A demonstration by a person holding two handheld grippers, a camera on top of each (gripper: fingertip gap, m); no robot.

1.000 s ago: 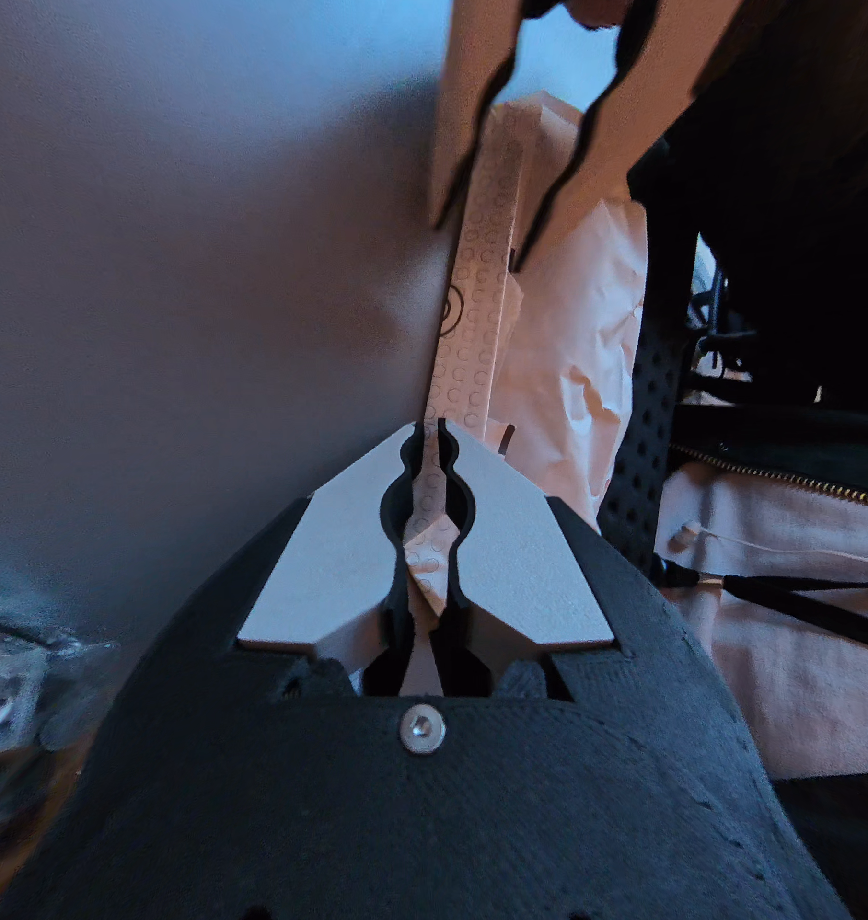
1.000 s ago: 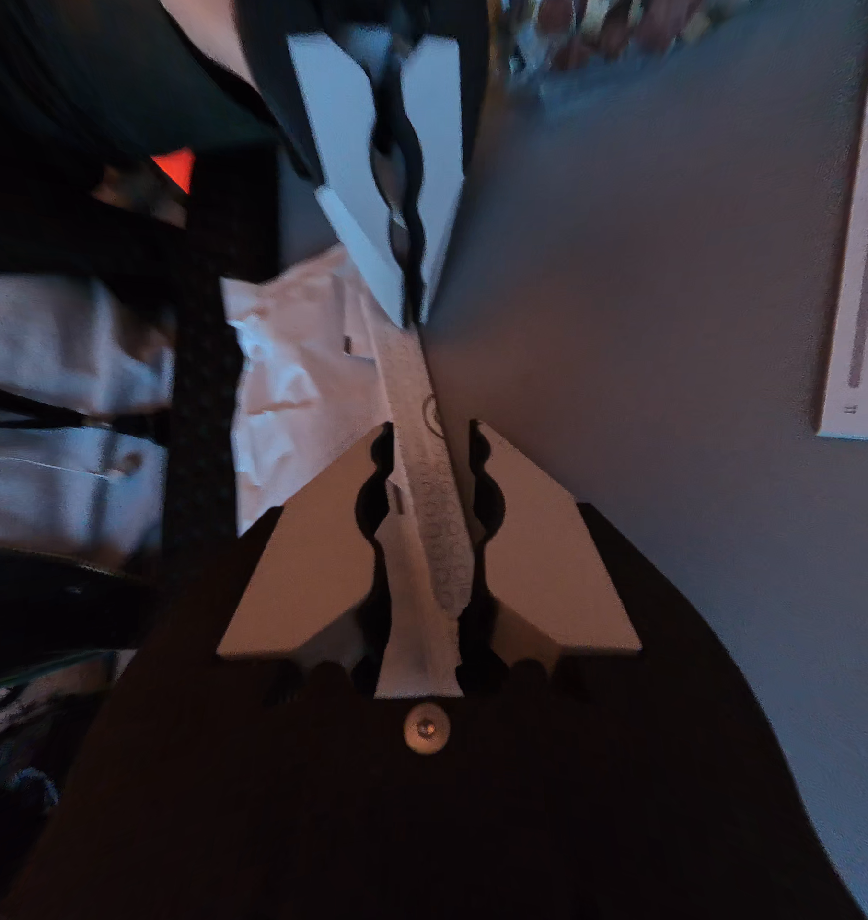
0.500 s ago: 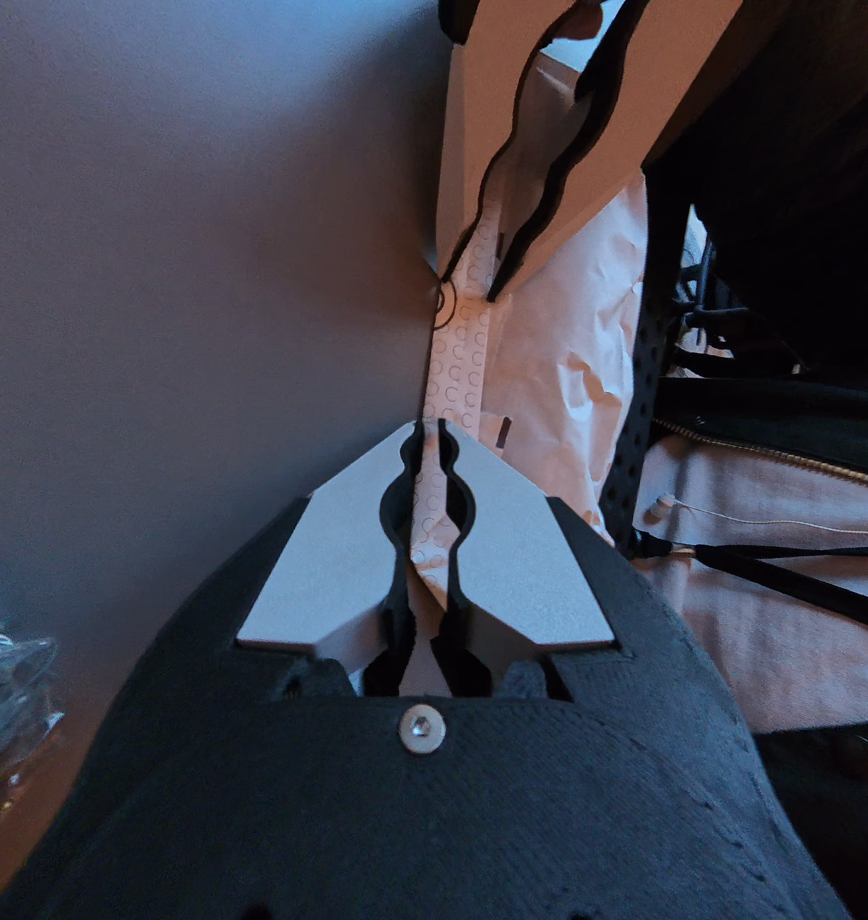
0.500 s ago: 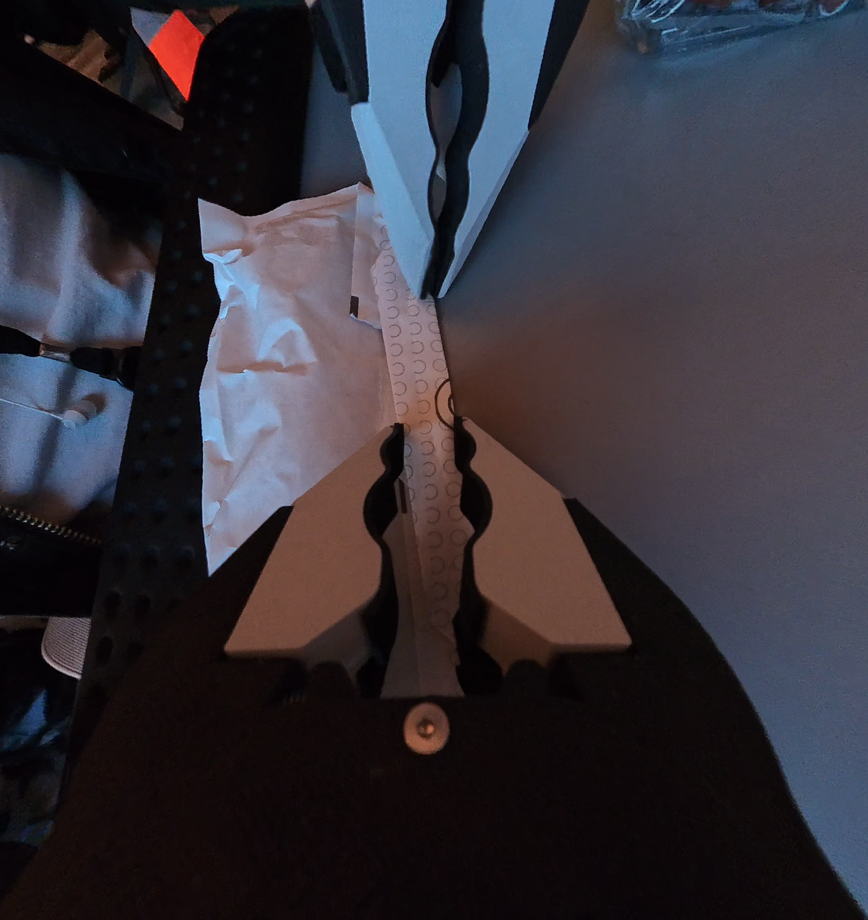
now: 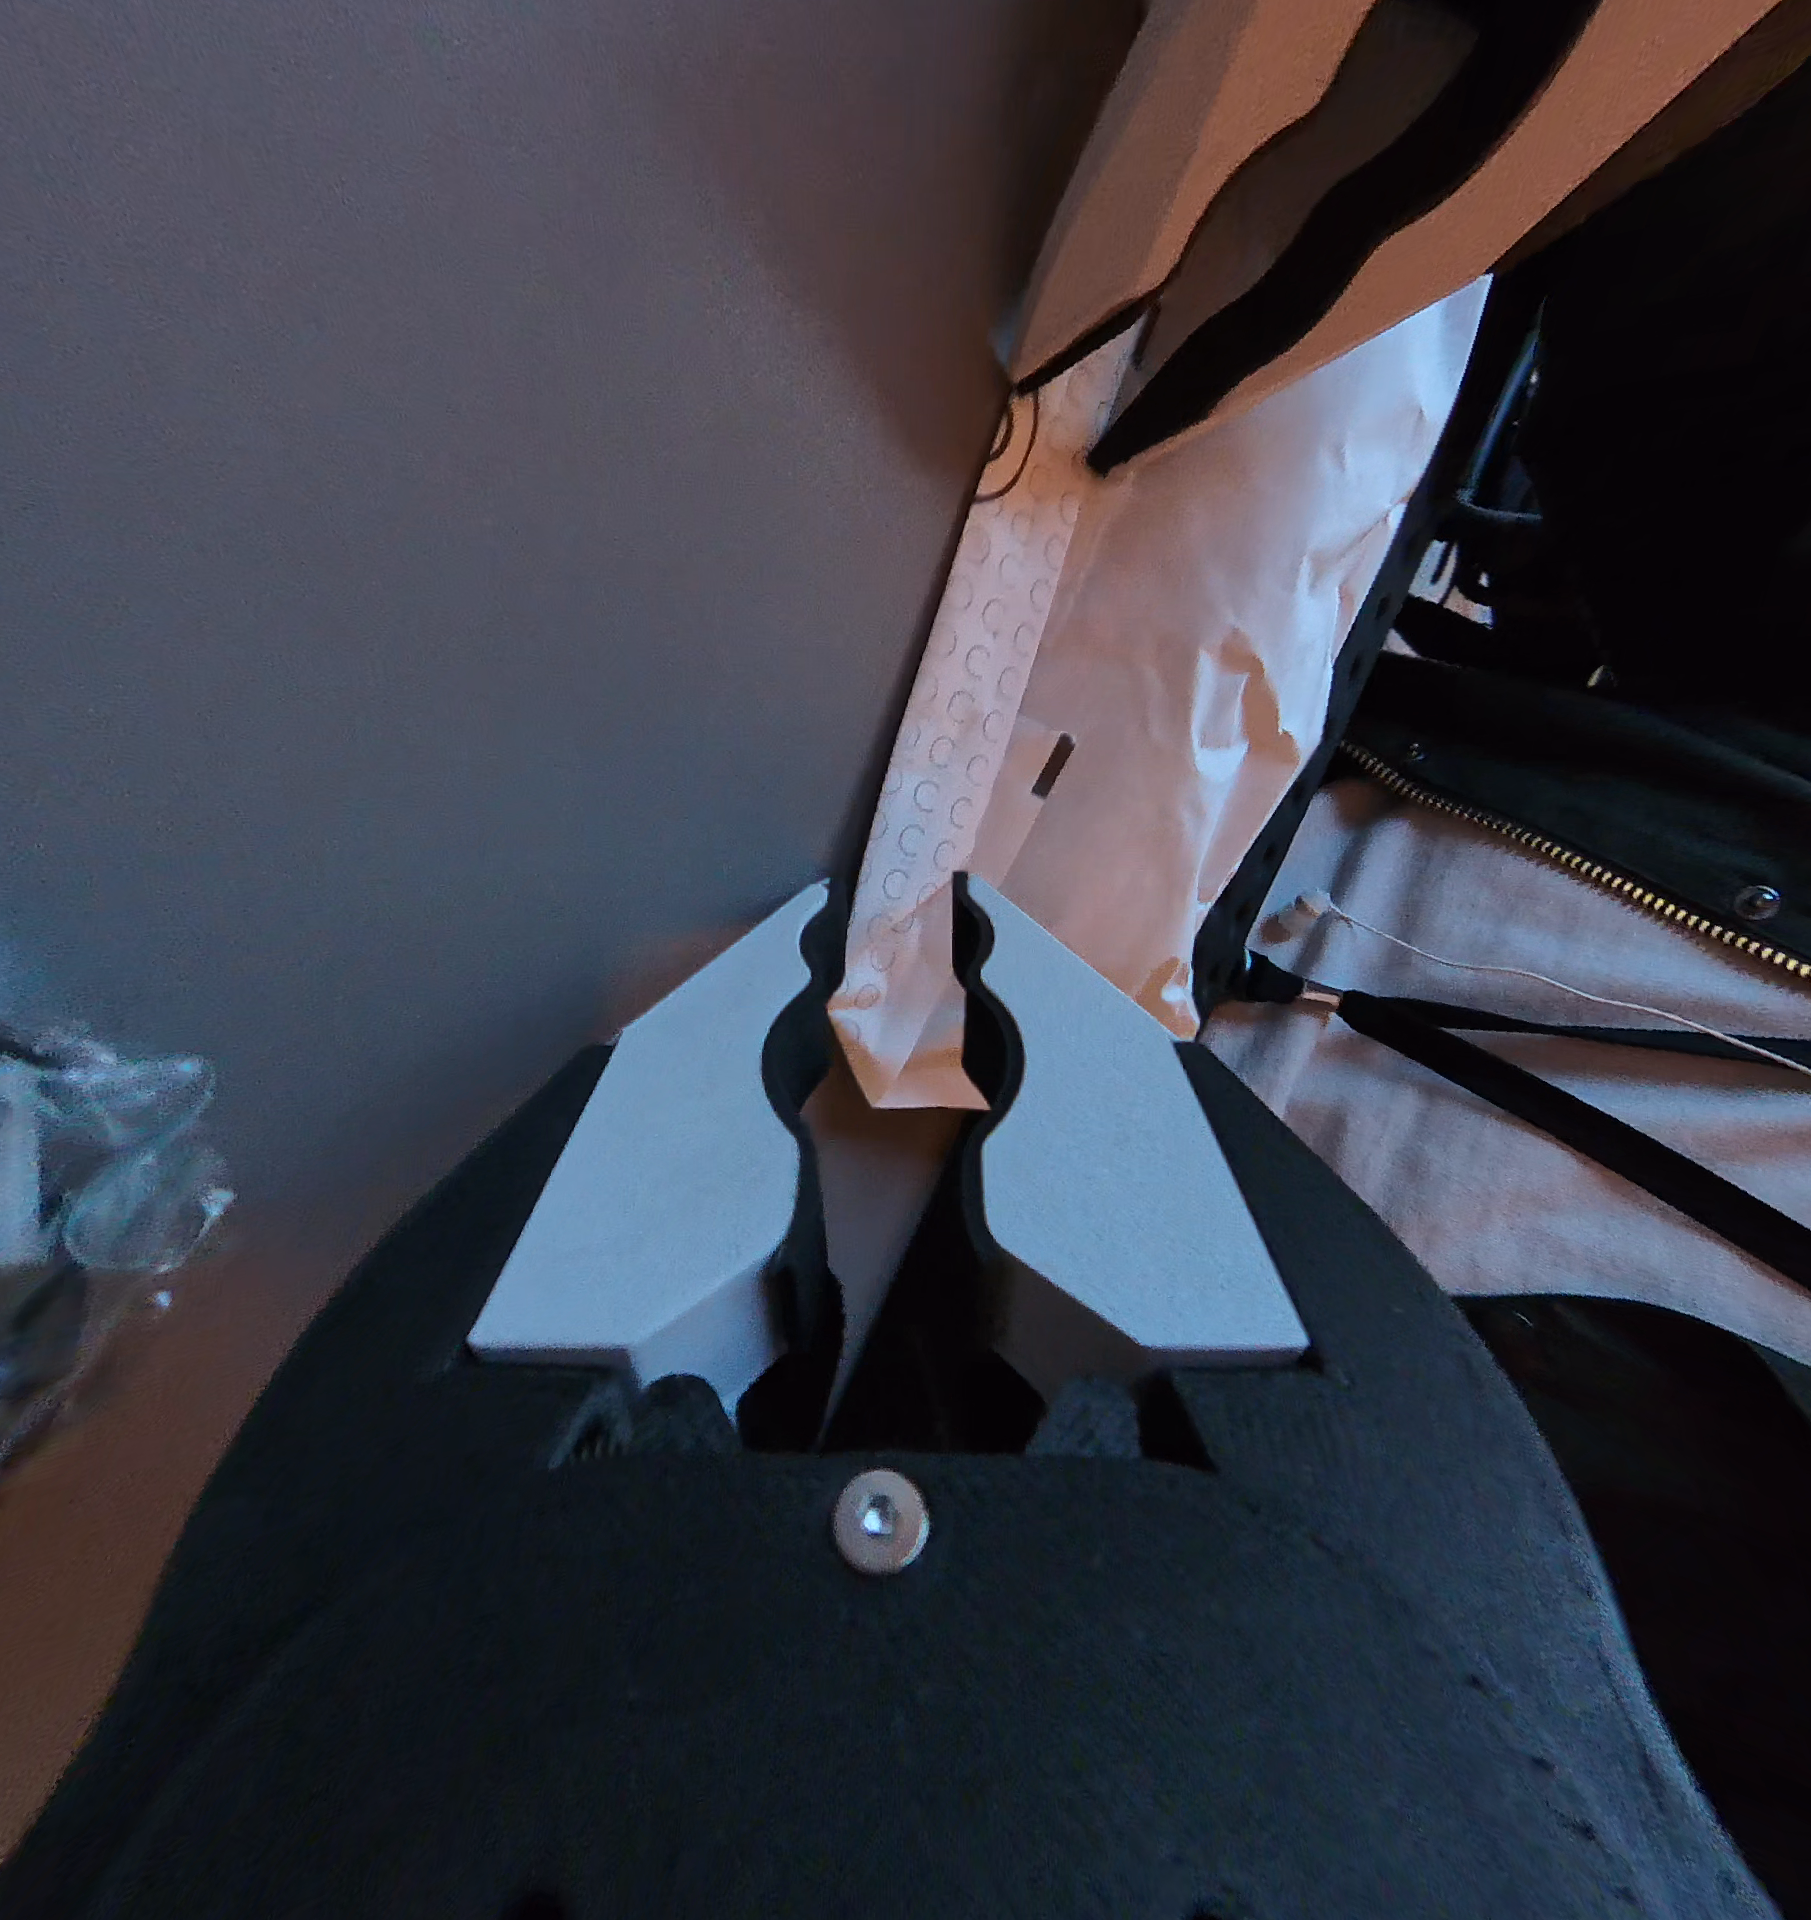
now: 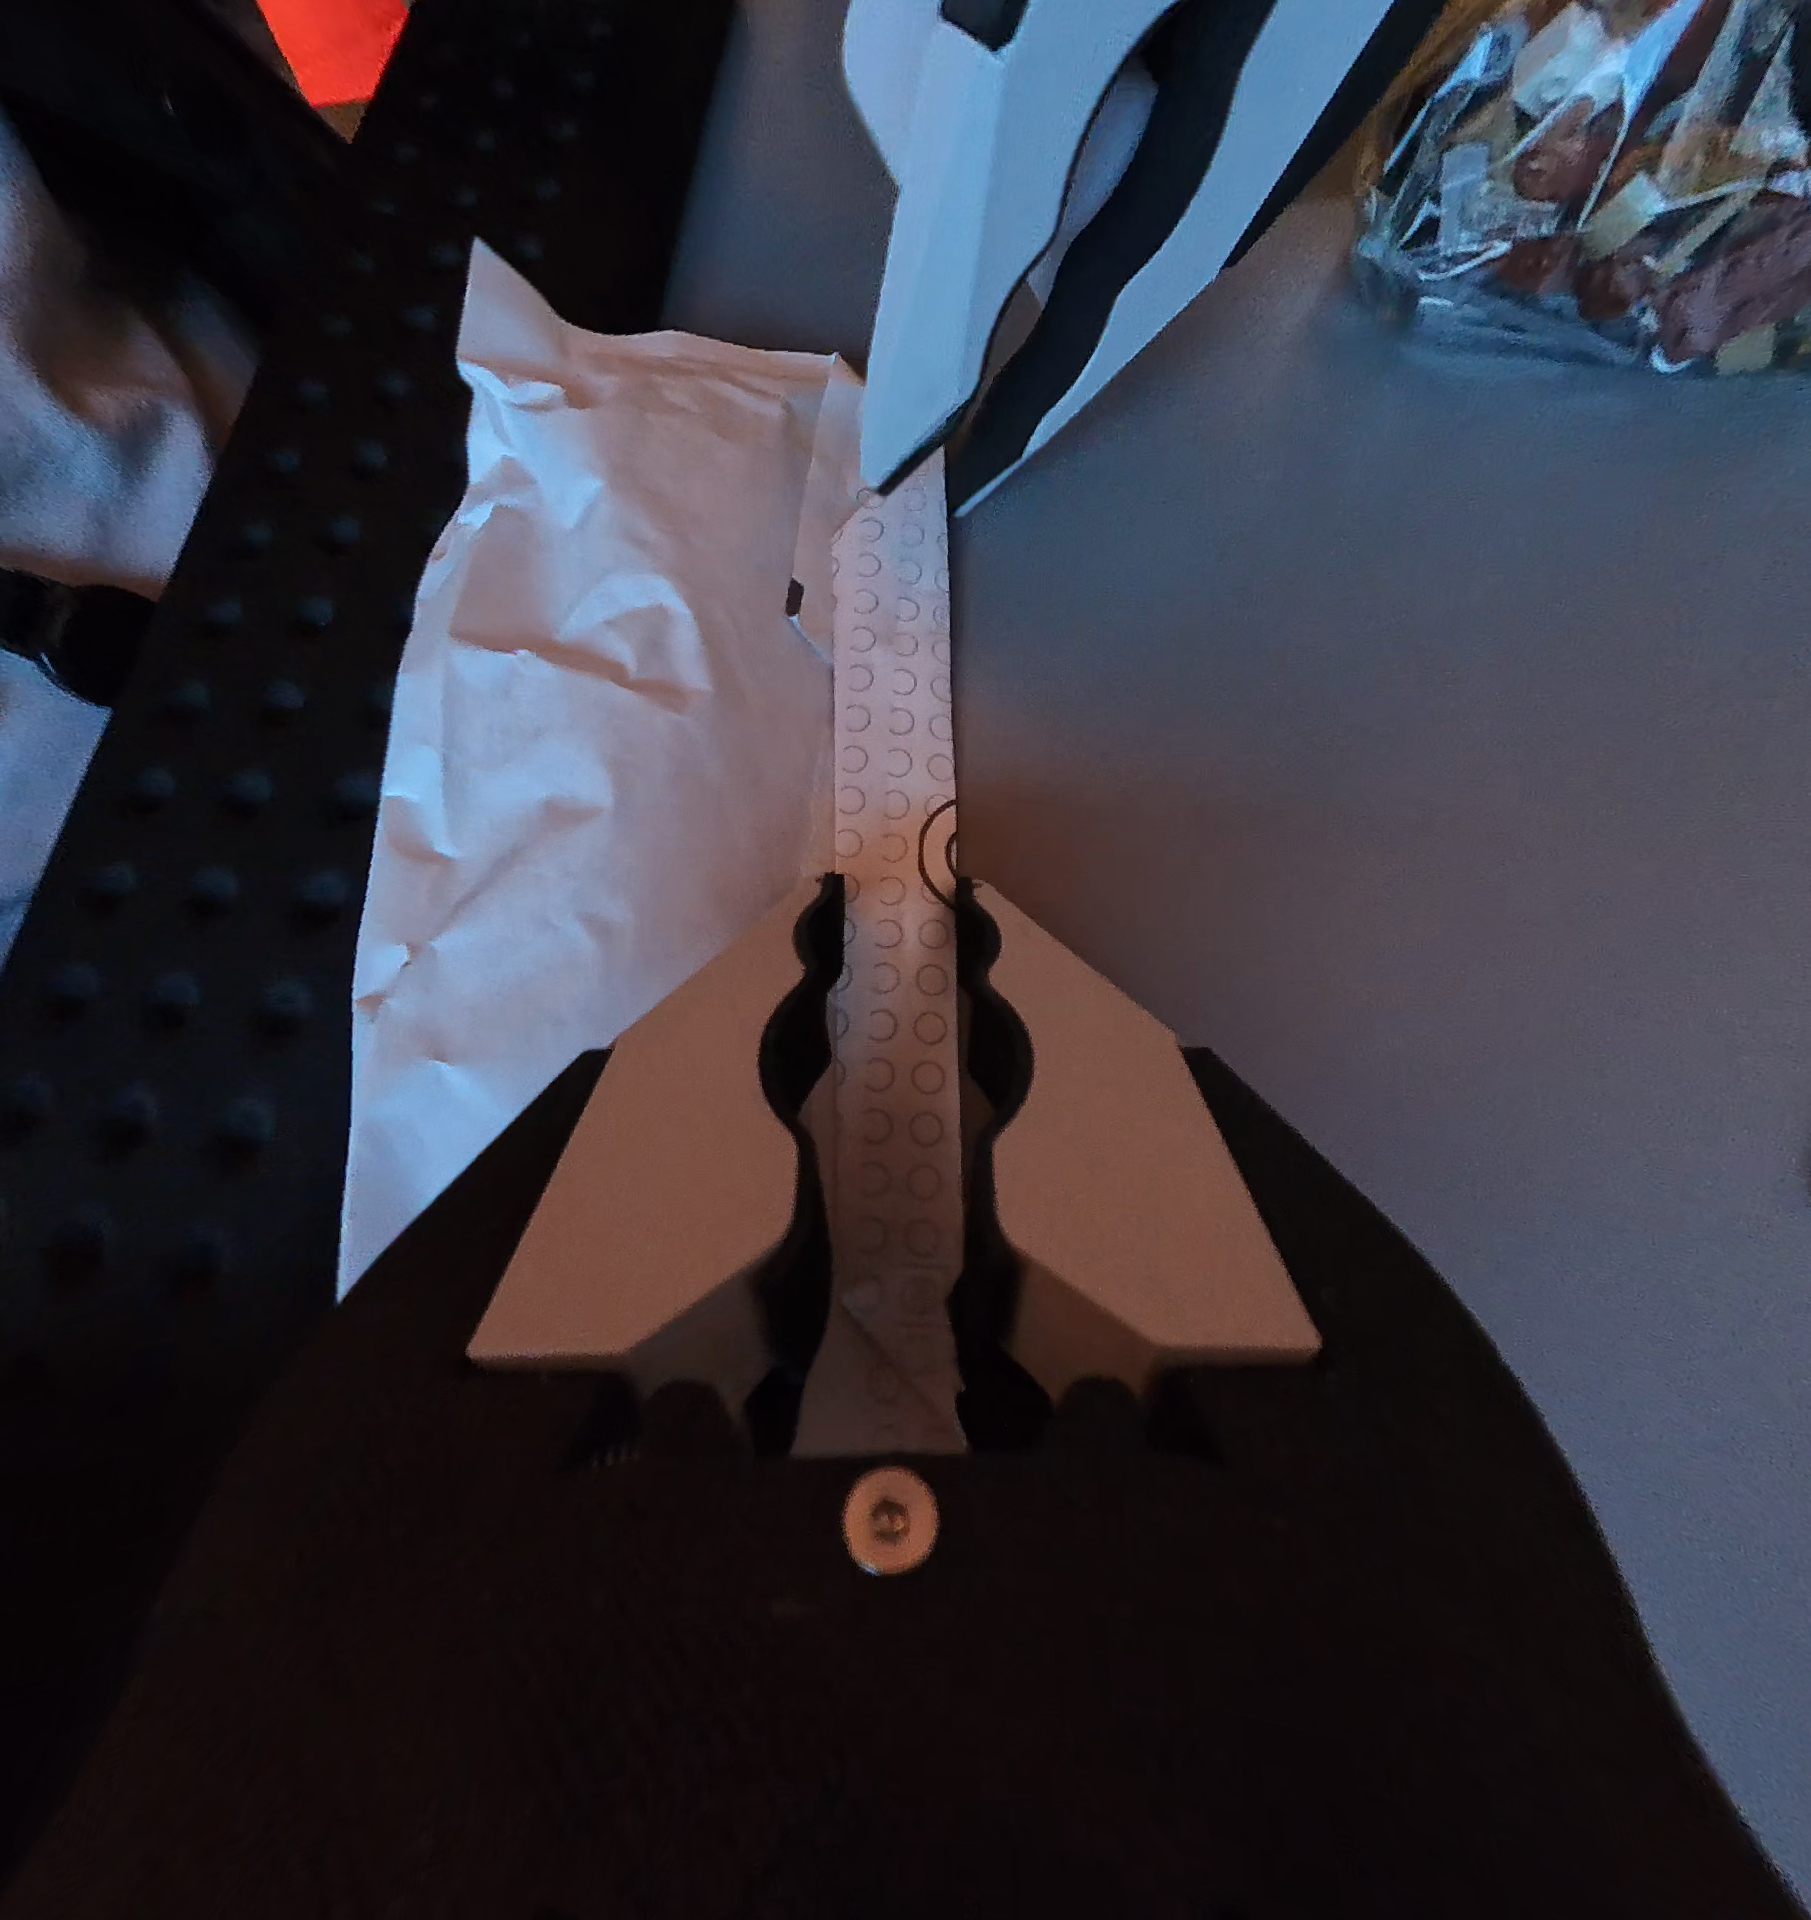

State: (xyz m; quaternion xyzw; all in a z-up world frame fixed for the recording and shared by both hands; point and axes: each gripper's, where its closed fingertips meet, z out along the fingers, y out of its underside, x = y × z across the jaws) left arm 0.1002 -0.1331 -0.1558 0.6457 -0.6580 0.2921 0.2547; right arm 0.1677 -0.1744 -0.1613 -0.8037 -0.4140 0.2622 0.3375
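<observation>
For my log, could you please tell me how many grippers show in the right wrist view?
2: the right gripper straddles the near end of the patterned strip, the left gripper the far end.

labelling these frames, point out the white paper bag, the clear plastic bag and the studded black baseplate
white paper bag [image 6: 589,748]: right wrist view, crumpled face.
clear plastic bag [image 6: 1628,197]: right wrist view, middle of its crinkled film.
studded black baseplate [image 6: 236,831]: right wrist view, studded top.
</observation>
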